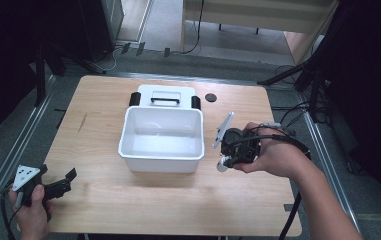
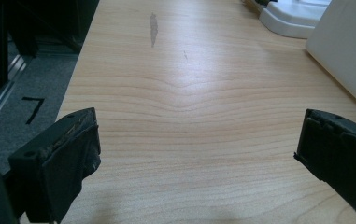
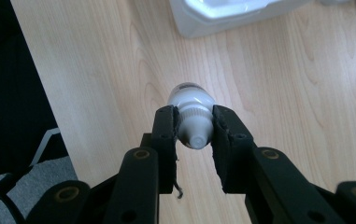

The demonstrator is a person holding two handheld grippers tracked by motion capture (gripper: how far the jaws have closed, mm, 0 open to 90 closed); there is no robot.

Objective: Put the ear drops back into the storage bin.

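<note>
While your right gripper point(image 3: 194, 128) pinches the small white plastic bottle point(image 3: 190, 112) at its ribbed neck, the bottle's nozzle tip points back toward the gripper camera and its rounded body sticks out past the jaws. Both pads press on the neck, one each side; the bottle is clear of the light wooden table point(image 1: 103, 200), with nothing under it but bare wood grain.

From the high view, your right hand point(image 1: 273, 152) holds that gripper just right of the white rectangular plastic bin point(image 1: 161, 150), near the bin's right wall but apart from it. The bottle's white end point(image 1: 223, 165) shows below the gripper body, above the tabletop and outside the bin. The bin is open on top and looks empty inside. Its white lid with black handle and black side clips point(image 1: 165, 95) lies flat directly behind it, touching or nearly touching the bin's back rim; can't tell which. A small dark round disc point(image 1: 210, 97) sits on the table right of the lid.

Your left gripper point(image 1: 67, 181) is at the near-left corner of the table, in your left hand point(image 1: 30, 210), well apart from the bin. Its jaws are spread wide with nothing between them; in the left gripper view they frame bare wood, with the bin's white wall point(image 2: 348, 51) at far right and the lid's edge beyond it. A dark smear point(image 2: 153, 28) marks the wood farther ahead.
</note>
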